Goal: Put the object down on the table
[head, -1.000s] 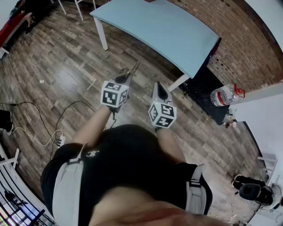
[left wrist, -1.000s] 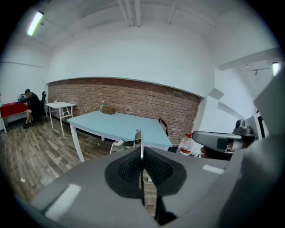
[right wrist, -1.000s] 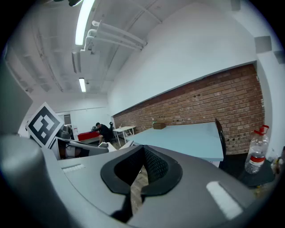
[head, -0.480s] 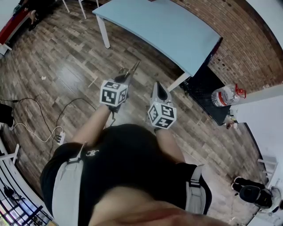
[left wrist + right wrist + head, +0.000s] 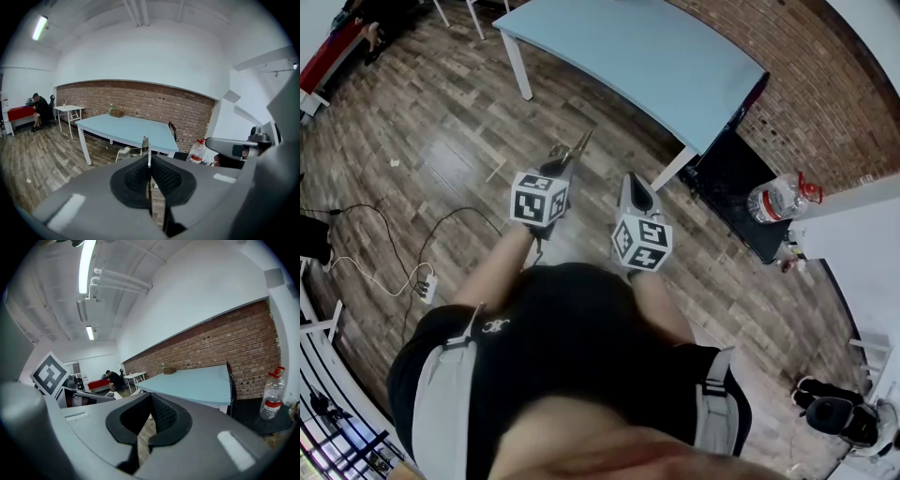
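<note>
- Far left, left gripper view only: a seated person (image 5: 39, 106) at a red desk, with a small white table (image 5: 68, 110) next to them. The head view catches only a corner of this.
- Head view only: loose cables (image 5: 386, 270) and a power strip lie on the wood floor (image 5: 441, 141), left of the operator.
- Left hand-held gripper (image 5: 565, 166): clenched on a thin metal object (image 5: 576, 146). The left gripper view shows the piece edge-on, pinched upright between the two black pads and standing proud of their tips. The head view shows its flat side, a slim bright strip running forward past the tips.
- Object's position: in the air over the floor, short of the near long edge of the light-blue counter (image 5: 647, 56). It points at that edge and is clear of it, touching nothing but the pads.
- Gripper views only: a small brown box (image 5: 116, 113) sits at the far end of the counter, against the brick wall.
- Right hand-held gripper (image 5: 635, 190): level with the left one and just beside it, well apart from the object. Its own view shows the pads drawn together at the tips with nothing between them, and a sliver of floor showing lower down. That view also takes in the left gripper's marker cube (image 5: 48, 373) at its left edge.
- Far right: a large water bottle (image 5: 779, 200) with a red cap stands past the near right corner of the counter, close to the brick wall.
</note>
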A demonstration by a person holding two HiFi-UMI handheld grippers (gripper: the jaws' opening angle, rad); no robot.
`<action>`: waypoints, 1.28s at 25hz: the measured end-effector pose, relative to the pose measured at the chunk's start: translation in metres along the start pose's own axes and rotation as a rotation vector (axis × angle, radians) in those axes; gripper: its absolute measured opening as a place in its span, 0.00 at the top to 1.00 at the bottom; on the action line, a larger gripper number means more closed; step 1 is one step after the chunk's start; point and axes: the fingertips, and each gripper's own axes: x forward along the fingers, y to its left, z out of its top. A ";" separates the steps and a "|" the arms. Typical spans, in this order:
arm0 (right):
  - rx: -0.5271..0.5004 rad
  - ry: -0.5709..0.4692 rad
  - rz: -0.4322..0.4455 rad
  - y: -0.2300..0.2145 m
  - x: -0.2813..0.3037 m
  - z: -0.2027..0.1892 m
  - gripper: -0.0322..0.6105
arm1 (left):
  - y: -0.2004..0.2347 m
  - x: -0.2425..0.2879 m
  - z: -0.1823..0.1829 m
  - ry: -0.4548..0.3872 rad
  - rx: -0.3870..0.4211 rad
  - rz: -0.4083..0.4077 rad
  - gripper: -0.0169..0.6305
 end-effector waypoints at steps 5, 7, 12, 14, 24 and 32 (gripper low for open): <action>-0.021 0.008 0.023 -0.016 -0.015 0.001 0.93 | -0.022 0.001 -0.001 -0.016 -0.014 0.018 0.97; -0.028 0.004 0.030 -0.020 -0.021 0.001 0.93 | -0.029 0.001 -0.004 -0.018 -0.015 0.023 0.97; -0.023 0.004 0.039 -0.032 -0.035 0.000 0.93 | -0.052 0.000 -0.009 -0.015 0.000 0.024 0.97; -0.020 0.003 0.048 -0.032 -0.038 0.000 0.93 | -0.056 -0.004 -0.008 -0.020 0.005 0.032 0.97; -0.040 0.029 0.088 -0.021 -0.039 -0.009 0.93 | -0.046 -0.014 -0.022 -0.013 -0.025 0.076 0.97; -0.076 0.035 0.087 -0.024 -0.024 -0.005 0.93 | -0.036 0.001 -0.017 -0.025 -0.043 0.069 0.97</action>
